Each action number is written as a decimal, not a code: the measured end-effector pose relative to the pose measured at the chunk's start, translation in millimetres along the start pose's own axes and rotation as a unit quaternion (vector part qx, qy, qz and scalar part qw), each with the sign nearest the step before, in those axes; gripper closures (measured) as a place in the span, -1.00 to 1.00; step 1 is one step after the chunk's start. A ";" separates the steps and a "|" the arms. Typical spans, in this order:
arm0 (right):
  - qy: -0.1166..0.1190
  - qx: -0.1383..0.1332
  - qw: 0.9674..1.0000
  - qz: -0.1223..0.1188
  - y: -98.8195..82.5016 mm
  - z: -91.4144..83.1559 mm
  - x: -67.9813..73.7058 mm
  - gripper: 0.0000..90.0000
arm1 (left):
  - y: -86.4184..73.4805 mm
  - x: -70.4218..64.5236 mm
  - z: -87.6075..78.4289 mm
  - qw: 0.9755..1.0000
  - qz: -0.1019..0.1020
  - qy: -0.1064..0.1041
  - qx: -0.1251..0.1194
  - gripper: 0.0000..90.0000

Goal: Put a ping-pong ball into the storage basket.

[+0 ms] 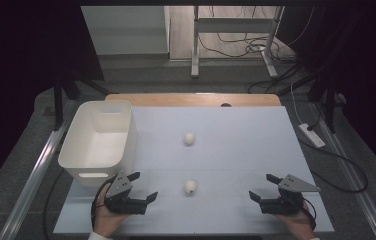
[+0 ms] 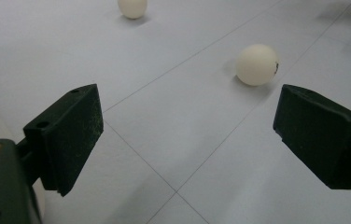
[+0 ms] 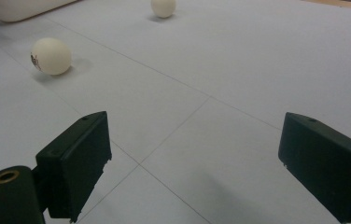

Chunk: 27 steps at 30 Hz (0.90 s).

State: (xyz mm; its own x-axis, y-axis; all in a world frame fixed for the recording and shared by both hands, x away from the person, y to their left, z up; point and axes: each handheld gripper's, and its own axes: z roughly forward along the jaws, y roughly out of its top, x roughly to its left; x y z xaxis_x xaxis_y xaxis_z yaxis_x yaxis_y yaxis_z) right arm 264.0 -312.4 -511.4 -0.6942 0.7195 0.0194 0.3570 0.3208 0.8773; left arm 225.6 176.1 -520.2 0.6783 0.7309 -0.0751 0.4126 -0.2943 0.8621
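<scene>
Both grippers rested low at the near edge of the white table (image 1: pixel 256 135), jaws spread wide and holding nothing. Left gripper (image 1: pixel 143 187) sat just in front of the white plastic bin (image 1: pixel 126 135); right gripper (image 1: pixel 262 187) lay well apart on the other side. Between them sat the nearer white ball (image 1: pixel 190 187), untouched. A farther white ball (image 1: pixel 189 138) lay beyond it, mid-table.

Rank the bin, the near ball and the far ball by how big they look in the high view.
1. bin, by far the largest.
2. near ball and far ball: they look about alike; the near one seems a touch bigger, perhaps from nearness to the camera, so no ranking.
</scene>
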 end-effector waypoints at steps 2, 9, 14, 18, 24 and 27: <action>-0.001 0.001 1.000 0.001 -0.1 0.0 -0.4 -0.79 | 0.4 -0.5 0.1 1.000 0.000 0.000 0.000 -0.79; 0.001 0.000 1.000 0.004 -0.1 0.9 -1.6 -0.79 | 2.0 -2.3 0.8 1.000 -0.003 -0.002 0.002 -0.79; 0.002 -0.002 1.000 0.002 0.7 1.8 -2.3 -0.78 | 6.2 -4.3 -0.2 1.000 -0.008 -0.001 -0.002 -0.79; 0.002 -0.002 1.000 0.003 0.8 1.7 -2.7 -0.78 | 9.7 -6.3 -0.4 1.000 -0.006 -0.001 0.002 -0.79; 0.003 -0.004 1.000 0.005 0.3 1.1 -3.4 -0.78 | 15.7 -9.9 -0.1 1.000 -0.003 -0.006 0.003 -0.80; 0.004 -0.004 1.000 0.004 0.2 0.9 -3.2 -0.78 | 18.6 -11.7 0.5 1.000 -0.002 -0.006 0.005 -0.80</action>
State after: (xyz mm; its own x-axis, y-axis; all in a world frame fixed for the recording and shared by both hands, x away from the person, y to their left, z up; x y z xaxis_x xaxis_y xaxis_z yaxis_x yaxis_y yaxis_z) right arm 266.9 -314.1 -511.7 -0.6959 0.7175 0.0299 0.3574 0.3100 0.8810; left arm 225.7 161.8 -503.5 0.6837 0.7248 -0.0852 0.4221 -0.2975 0.8564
